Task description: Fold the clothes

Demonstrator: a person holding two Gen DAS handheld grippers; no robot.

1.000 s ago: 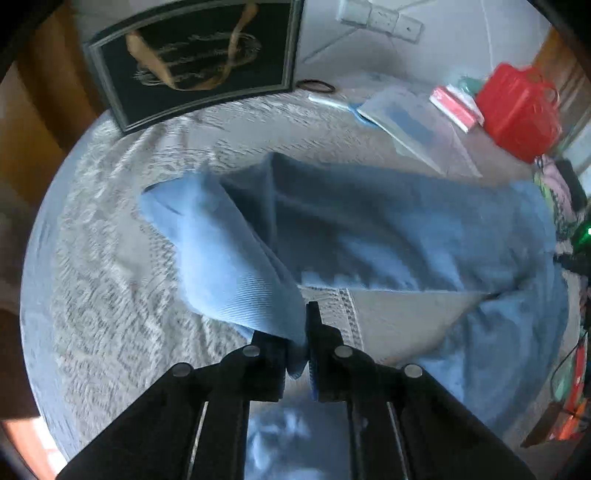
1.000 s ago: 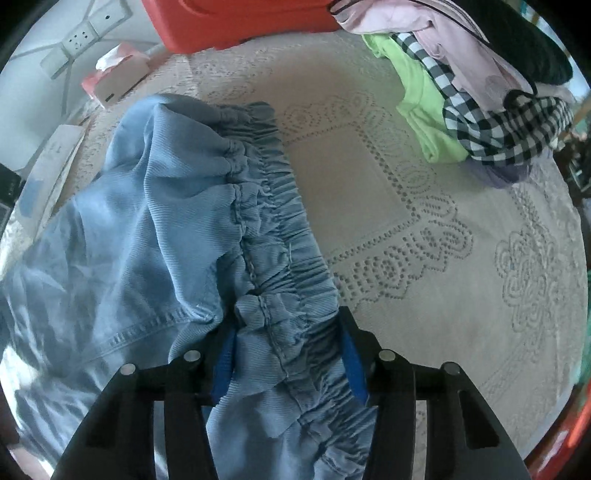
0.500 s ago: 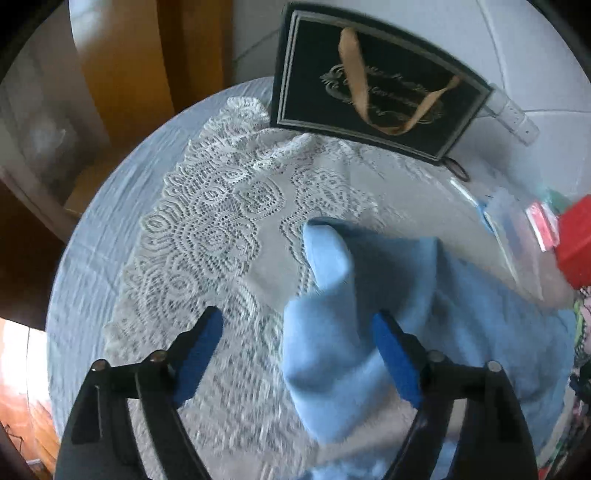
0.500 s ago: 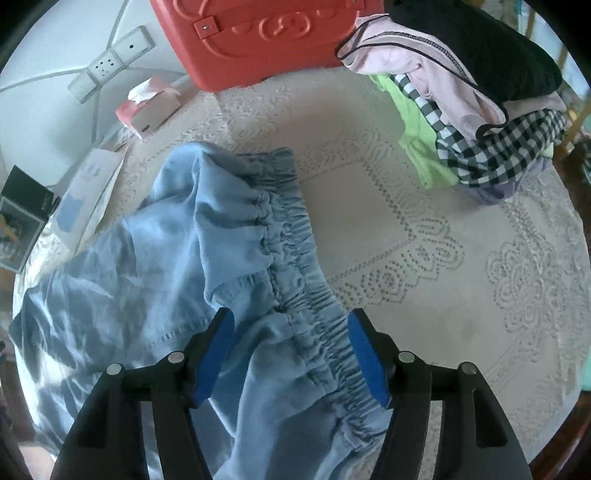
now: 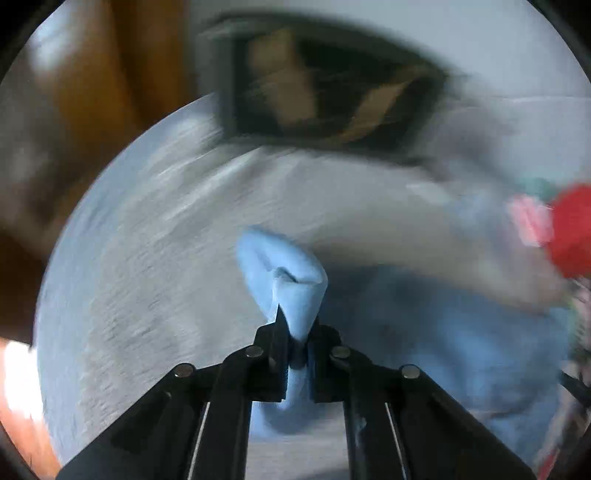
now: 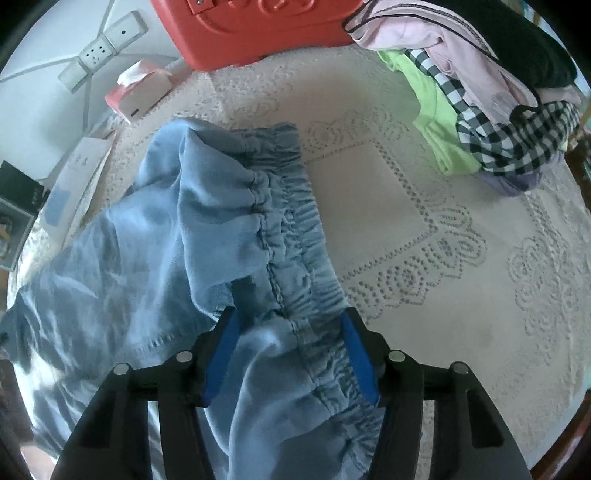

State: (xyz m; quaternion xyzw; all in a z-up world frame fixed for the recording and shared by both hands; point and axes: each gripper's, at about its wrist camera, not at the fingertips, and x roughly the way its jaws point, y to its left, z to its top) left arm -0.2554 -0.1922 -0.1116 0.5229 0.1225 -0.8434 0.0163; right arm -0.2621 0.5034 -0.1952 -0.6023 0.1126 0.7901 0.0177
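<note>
Left tool (image 5: pixel 295 343) is clamped tight on a bunched corner of the blue trousers (image 6: pixel 184 258), its jaws having just snapped together on the cloth, and the whole left view is smeared with motion, so that hand is on the move with the fabric in tow. Over on the other side, the right tool (image 6: pixel 291 354) stands half apart, blue pads straddling the gathered waistband (image 6: pixel 291 229); the band sits between them and fills most of the gap, but whether the pads actually press on it I cannot tell. The trousers lie spread across the lace cloth (image 6: pixel 461 295) on the bench, waistband running from six o'clock up toward twelve, the legs trailing off to nine. A pile of other clothes (image 6: pixel 480 92) waits at two o'clock, and a red box (image 6: pixel 258 26) sits at twelve. My read: this is the first fold, leg end being brought over toward the waist. Next comes carrying that corner across and laying it square on the waistband, with the right side kept pinned so nothing slides.
</note>
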